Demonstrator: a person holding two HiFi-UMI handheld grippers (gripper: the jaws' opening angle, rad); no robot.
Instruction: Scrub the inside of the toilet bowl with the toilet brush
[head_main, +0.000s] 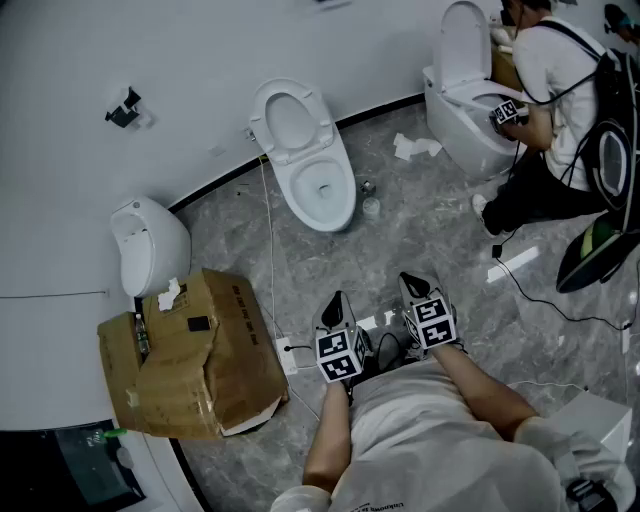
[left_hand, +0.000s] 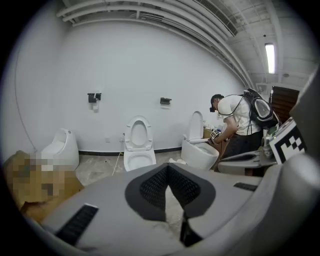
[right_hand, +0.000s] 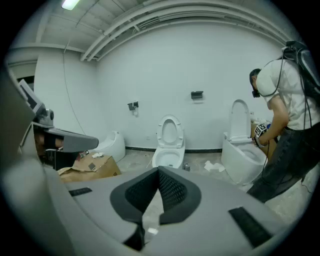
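Ahead: bare floor (head_main: 340, 265) lies open up to the middle toilet (head_main: 305, 160).
Bowl: lid raised against the wall, opening uncovered.
Left: cardboard box (head_main: 190, 355) and low white fixture (head_main: 150, 245) fill the floor's wall edge; a cable (head_main: 270, 250) runs along beside them.
Right of bowl: small bottle (head_main: 371, 207) just beside the base; crumpled paper (head_main: 415, 147) near.
Far right: second person (head_main: 565, 110) at another toilet (head_main: 460, 110), well apart.

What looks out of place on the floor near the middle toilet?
A crushed cardboard box lies left of the toilet, crumpled paper lies to its right, and a loose cable trails along the floor. No toilet brush is visible.
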